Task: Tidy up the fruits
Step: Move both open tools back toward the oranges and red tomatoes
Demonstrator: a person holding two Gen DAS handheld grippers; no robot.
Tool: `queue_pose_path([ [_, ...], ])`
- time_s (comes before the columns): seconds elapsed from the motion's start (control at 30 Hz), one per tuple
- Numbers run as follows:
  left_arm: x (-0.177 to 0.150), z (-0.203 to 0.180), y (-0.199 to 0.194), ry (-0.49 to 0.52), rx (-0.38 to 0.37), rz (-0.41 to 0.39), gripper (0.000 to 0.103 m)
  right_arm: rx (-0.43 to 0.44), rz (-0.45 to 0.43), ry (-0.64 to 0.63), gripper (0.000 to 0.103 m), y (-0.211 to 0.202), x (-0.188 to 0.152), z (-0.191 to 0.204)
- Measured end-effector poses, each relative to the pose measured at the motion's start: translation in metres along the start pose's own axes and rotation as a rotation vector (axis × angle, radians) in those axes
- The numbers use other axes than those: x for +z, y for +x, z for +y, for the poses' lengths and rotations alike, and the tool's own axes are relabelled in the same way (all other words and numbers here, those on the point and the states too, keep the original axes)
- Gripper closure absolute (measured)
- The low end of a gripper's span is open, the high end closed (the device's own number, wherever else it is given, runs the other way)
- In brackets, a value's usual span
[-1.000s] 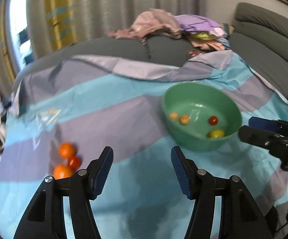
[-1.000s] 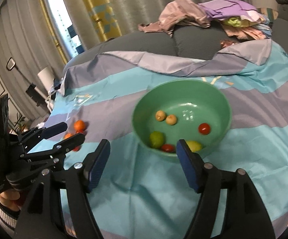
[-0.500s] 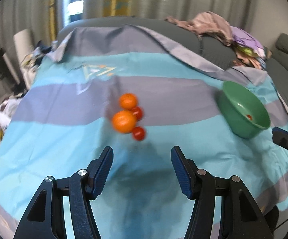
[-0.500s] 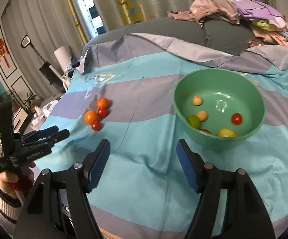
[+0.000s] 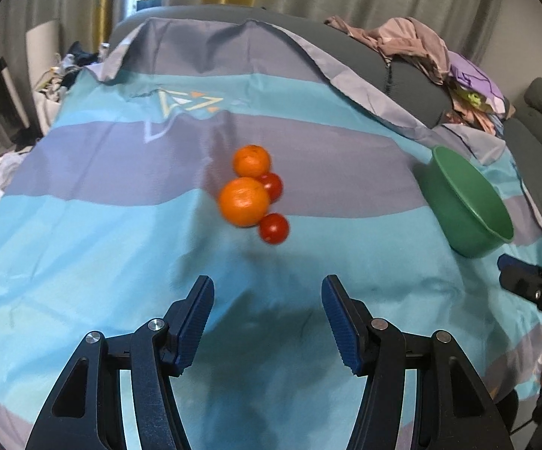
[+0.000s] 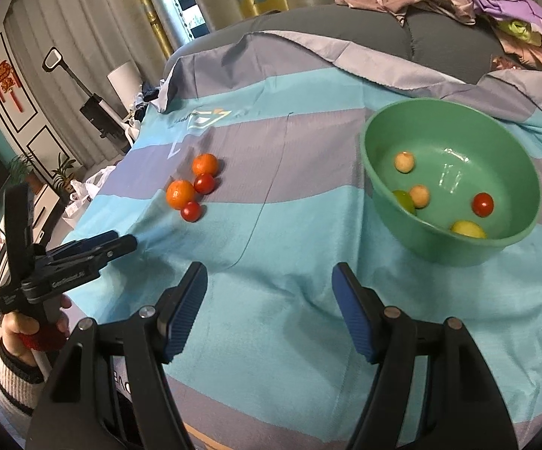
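**Both grippers hovering empty over the fruit**

You are holding the left gripper (image 5: 267, 322) with fingers wide apart, gripping nothing; the oranges and tomatoes (image 5: 252, 195) are lying at its 12 o'clock. Your right gripper (image 6: 269, 307) is gaping empty, the green bowl (image 6: 436, 247) sitting at 1 o'clock.

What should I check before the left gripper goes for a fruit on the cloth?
1. Left gripper open and empty: ok.
2. Fruit cluster ahead of it on the cloth, two oranges and two tomatoes: ok.
3. Nearest tomato free to grab alone: not ok, it touches the bigger orange.
4. Bowl upright with room: ok.
5. Right gripper open, empty, clear of the cluster: ok.
6. Cloth flat under the cluster: cannot tell, wrinkles nearby.
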State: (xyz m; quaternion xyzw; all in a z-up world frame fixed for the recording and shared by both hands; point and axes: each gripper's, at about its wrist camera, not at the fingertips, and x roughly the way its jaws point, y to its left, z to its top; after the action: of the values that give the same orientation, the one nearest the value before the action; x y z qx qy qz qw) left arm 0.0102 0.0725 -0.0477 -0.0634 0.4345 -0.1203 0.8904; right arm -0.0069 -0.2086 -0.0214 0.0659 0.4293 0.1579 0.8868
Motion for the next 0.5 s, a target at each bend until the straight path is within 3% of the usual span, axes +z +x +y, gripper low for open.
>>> queue_pose_path([
  [0.2,0.016,-0.006,0.037,0.011,-0.004,0.041,0.043,0.006,0.014,0.003,0.034,0.01,0.001,-0.002],
  [0.5,0.031,-0.007,0.076,0.004,0.034,0.077,0.061,0.019,0.037,0.002,0.034,0.033,0.01,-0.008],
])
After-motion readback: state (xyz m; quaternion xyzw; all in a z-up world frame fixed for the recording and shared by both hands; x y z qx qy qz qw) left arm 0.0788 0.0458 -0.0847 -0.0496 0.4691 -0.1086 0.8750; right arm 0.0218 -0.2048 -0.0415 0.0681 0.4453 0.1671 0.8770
